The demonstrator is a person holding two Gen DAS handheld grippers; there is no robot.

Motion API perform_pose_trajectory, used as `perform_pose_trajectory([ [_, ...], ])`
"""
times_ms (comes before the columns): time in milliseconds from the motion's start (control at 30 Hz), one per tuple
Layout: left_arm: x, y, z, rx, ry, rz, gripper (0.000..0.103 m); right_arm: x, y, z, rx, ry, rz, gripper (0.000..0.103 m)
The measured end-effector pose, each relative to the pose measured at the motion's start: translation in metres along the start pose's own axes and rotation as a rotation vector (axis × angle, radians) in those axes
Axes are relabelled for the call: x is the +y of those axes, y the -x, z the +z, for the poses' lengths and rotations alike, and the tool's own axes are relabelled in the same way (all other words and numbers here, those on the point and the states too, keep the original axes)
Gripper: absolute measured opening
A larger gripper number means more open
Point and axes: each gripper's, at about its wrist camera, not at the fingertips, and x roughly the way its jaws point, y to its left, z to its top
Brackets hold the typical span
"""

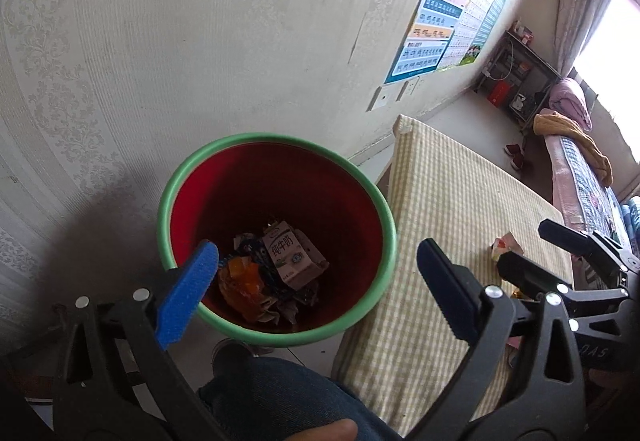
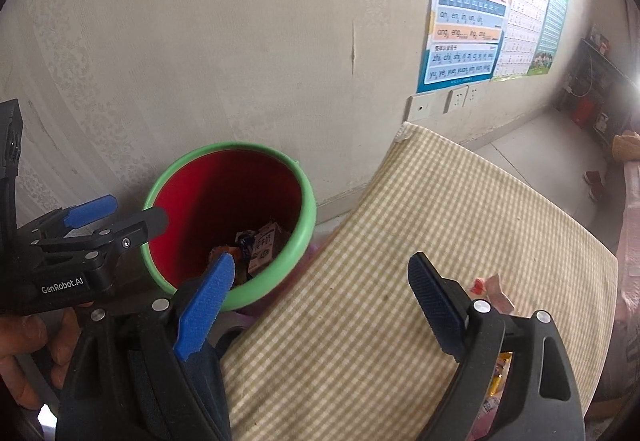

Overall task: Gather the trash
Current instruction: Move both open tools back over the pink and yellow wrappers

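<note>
Left gripper (image 1: 316,277) spread, empty, above red bin (image 1: 376,237). Right gripper (image 2: 320,305) spread, empty, over checked cushion (image 2: 460,225). Milk carton (image 1: 290,255) among wrappers in bin, lower pieces indistinct. Pink wrapper (image 2: 494,291) on cushion, partly hidden behind right jaw.

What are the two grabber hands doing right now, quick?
Left gripper: open, holding nothing, above the red bin.
Right gripper: open, holding nothing.

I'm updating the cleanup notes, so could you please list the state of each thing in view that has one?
Trash bin: upright, uncovered, trash only at the bottom.
Milk carton: lying in the bin.
Left tongs: open, empty.
Right tongs: open, empty.
Pink wrapper: loose on the checked cloth.
</note>
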Motion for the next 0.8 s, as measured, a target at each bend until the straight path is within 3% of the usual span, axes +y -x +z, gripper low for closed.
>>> perform_pose_trajectory([
  [800, -0.169, -0.012, -0.064, 0.114, -0.256, -0.169, 0.097, -0.144, 0.078, -0.100, -0.005, -0.248, -0.166, 0.086],
])
